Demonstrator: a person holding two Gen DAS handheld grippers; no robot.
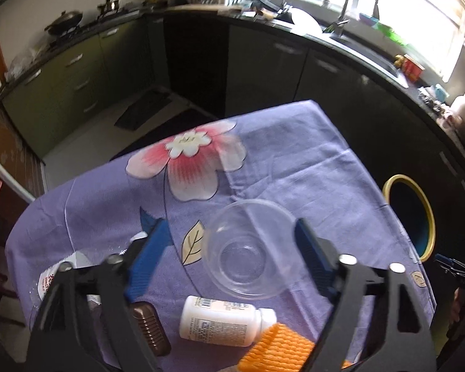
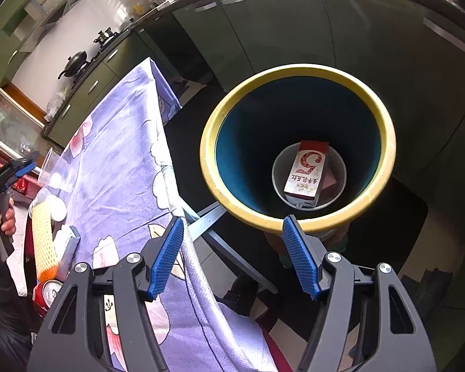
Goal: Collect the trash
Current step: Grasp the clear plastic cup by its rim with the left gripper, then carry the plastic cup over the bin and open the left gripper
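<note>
1. Left gripper [image 1: 229, 241], above the purple flowered tablecloth [image 1: 294, 161]: its blue pads stand spread on either side of a clear plastic bowl [image 1: 248, 248], which sits upright on the cloth, mouth up. The right pad reaches the bowl's rim; whether it presses cannot be told, and the left pad is clear of it. Nothing is gripped.

2. Closest to the left wrist camera, a white bottle [image 1: 223, 321] lies on its side, long axis running left to right across the view with its cap toward the right. Just beside that cap is an orange foam net [image 1: 279, 350]; a brown ribbed bottle [image 1: 148, 328] lies behind the left finger, and a white wrapper [image 1: 51, 279] rests at the cloth's left edge.

3. Right gripper [image 2: 232, 241], off the table's edge: jaws spread and empty, hovering over the near rim of the yellow-rimmed bin [image 2: 297, 71], which stands upright on the floor beside the table.

4. Deep in the bin, a red-and-white carton [image 2: 307, 173] lies flat, long axis pointing away from the camera, resting in a white cup [image 2: 277, 176].

5. At the table's near corner in the right wrist view, a red can [image 2: 46, 294] stands beside the foam net.

6. Beyond, dark kitchen cabinets [image 1: 263, 62] ring the room.
</note>
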